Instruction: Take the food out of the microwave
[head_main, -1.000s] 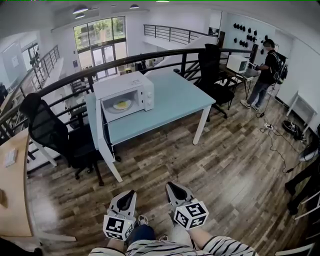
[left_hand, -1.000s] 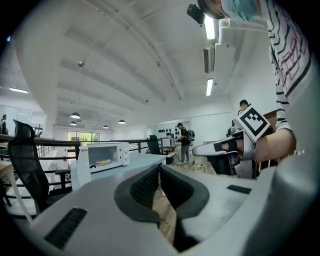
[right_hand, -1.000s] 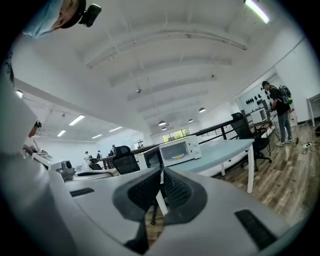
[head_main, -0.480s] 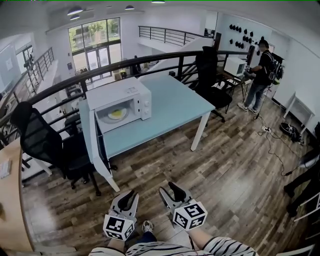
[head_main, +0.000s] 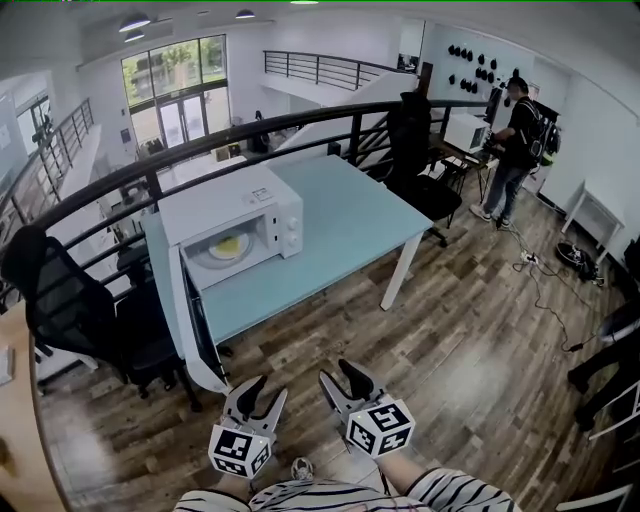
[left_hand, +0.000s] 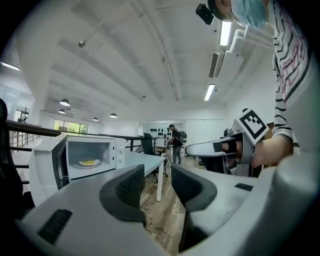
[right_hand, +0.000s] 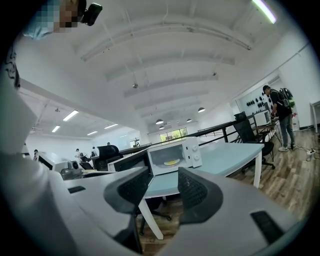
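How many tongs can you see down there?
2. The left tongs are at the bottom of the head view, and the right tongs are just beside them. Both are opening, with nothing between them. None seem hidden.

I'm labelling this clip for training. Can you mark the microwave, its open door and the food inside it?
microwave (head_main: 215, 207): head view, on its white top panel.
open door (head_main: 200, 318): head view, on the dark inner face.
food (head_main: 229, 245): head view, on its yellow centre inside the cavity.
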